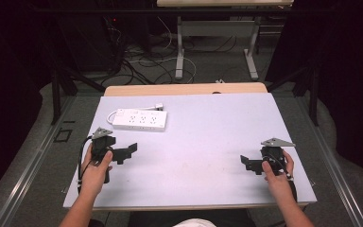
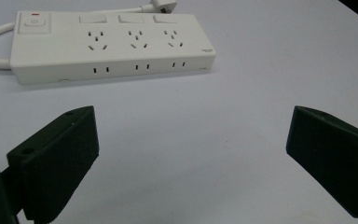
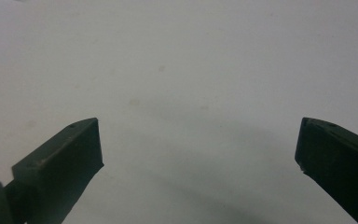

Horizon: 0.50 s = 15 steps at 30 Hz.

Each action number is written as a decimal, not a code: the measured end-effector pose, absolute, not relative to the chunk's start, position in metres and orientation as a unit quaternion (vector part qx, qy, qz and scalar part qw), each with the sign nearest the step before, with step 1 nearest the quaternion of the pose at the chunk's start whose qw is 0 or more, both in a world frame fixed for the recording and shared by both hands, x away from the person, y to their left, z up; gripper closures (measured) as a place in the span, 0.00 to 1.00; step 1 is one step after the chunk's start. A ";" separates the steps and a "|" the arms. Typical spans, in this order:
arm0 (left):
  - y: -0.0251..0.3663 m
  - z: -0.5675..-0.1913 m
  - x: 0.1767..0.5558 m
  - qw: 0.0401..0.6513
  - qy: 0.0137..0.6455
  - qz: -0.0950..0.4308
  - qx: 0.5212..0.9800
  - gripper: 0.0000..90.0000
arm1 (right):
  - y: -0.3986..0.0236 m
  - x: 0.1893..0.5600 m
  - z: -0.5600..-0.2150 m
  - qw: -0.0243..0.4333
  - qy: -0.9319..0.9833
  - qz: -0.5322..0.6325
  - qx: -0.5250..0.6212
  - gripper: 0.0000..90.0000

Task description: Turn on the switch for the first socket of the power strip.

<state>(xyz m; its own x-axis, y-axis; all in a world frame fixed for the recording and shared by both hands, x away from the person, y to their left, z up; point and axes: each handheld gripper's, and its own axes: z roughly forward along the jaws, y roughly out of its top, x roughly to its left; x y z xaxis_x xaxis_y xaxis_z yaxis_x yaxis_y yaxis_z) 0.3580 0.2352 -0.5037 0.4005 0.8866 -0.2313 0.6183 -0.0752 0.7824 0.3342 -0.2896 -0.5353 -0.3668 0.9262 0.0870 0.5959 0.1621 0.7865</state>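
While we were looking from the high view, the white power strip (image 1: 140, 119) lay at the table's (image 1: 208, 137) far left, just ahead of the left gripper (image 1: 131, 149); the right gripper (image 1: 244, 162) sat well apart, near the right edge. From the left gripper view, its jaws stood wide apart and empty, and the strip (image 2: 112, 44) showed three socket sets, a switch with a red mark, cord curling off. We'd approach square and low. From the right gripper view, jaws also gaped over bare tabletop (image 3: 177, 84).
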 end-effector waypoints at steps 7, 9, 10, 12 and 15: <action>0.242 -0.515 0.362 0.430 0.538 0.153 0.708 0.03 | -0.290 0.334 -0.535 0.215 0.732 0.385 0.520 0.00; 0.242 -0.518 0.363 0.428 0.542 0.149 0.708 0.03 | -0.290 0.334 -0.535 0.216 0.732 0.385 0.519 0.00; 0.243 -0.519 0.363 0.427 0.541 0.147 0.709 0.03 | -0.290 0.334 -0.535 0.216 0.732 0.385 0.519 0.00; 0.242 -0.522 0.364 0.428 0.543 0.144 0.708 0.03 | -0.290 0.334 -0.535 0.218 0.730 0.385 0.520 0.00; 0.242 -0.525 0.364 0.425 0.543 0.147 0.710 0.03 | -0.291 0.334 -0.535 0.219 0.731 0.385 0.520 0.00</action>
<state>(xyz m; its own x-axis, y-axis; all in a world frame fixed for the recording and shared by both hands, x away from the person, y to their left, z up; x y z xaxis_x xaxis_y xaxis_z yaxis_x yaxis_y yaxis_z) 0.3644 0.2419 -0.5246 0.3679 0.8949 -0.2525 0.6452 -0.0501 0.7623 0.3341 -0.2909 -0.5351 -0.3645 0.9276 0.0813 0.5908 0.1629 0.7902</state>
